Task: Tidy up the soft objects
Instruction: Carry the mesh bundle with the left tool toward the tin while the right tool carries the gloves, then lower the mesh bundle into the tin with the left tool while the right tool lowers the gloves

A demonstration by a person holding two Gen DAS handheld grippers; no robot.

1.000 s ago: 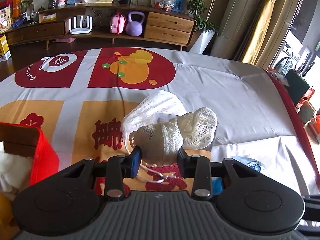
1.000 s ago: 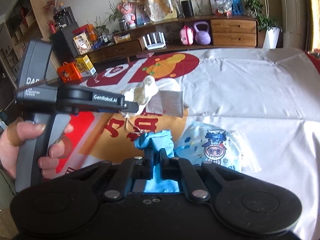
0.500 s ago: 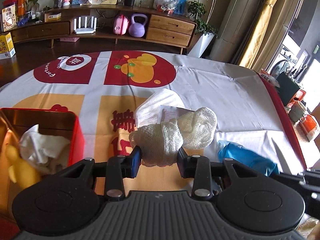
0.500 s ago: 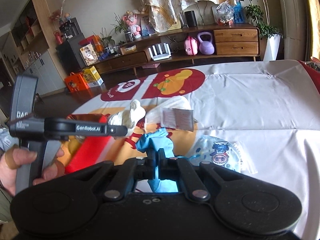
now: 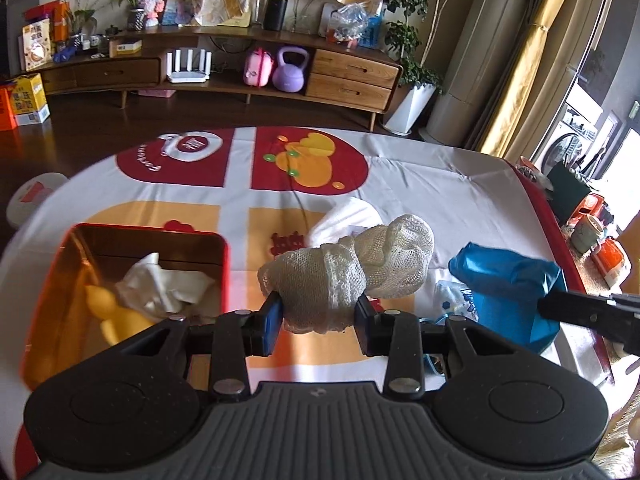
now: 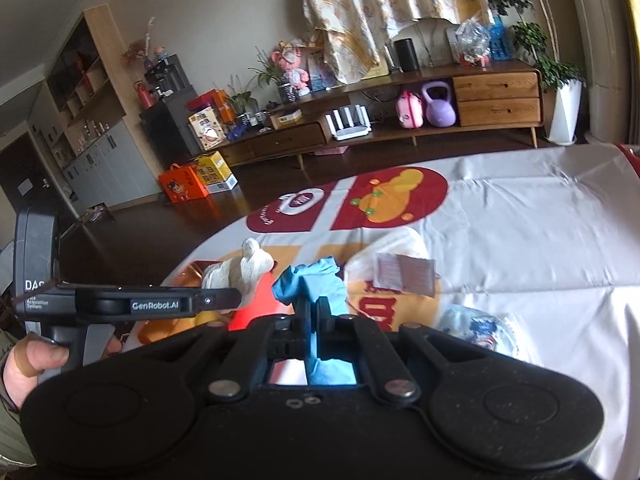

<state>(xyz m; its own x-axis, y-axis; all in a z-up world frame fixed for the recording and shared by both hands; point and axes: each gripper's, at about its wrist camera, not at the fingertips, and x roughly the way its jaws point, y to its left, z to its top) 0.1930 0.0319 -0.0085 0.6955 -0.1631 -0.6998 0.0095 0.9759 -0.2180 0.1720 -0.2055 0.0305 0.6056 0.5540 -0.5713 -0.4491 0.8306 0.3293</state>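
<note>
My left gripper [image 5: 318,318] is shut on a cream knitted mesh cloth [image 5: 352,272], held in the air just right of a red tin box [image 5: 224,256]. The box holds a white cloth [image 5: 164,284] and a yellow soft thing [image 5: 104,304]. My right gripper [image 6: 314,312] is shut on a blue cloth [image 6: 312,280], lifted above the table; the same blue cloth [image 5: 508,280] hangs at the right of the left wrist view. In the right wrist view the left gripper [image 6: 232,298] shows from the side with the cream cloth [image 6: 240,270] over the red box [image 6: 256,304].
A white mesh bag [image 5: 348,216] with a paper tag [image 6: 404,278] and a cartoon-printed packet [image 6: 480,328] lie on the patterned tablecloth [image 5: 440,184]. Cups and containers [image 5: 588,232] crowd the right table edge. A hand [image 6: 36,360] grips the left handle.
Both grippers rose with their cloths. The left one moved left, so the red box and its contents came into full view beside it. The blue cloth is now lifted off the table.
</note>
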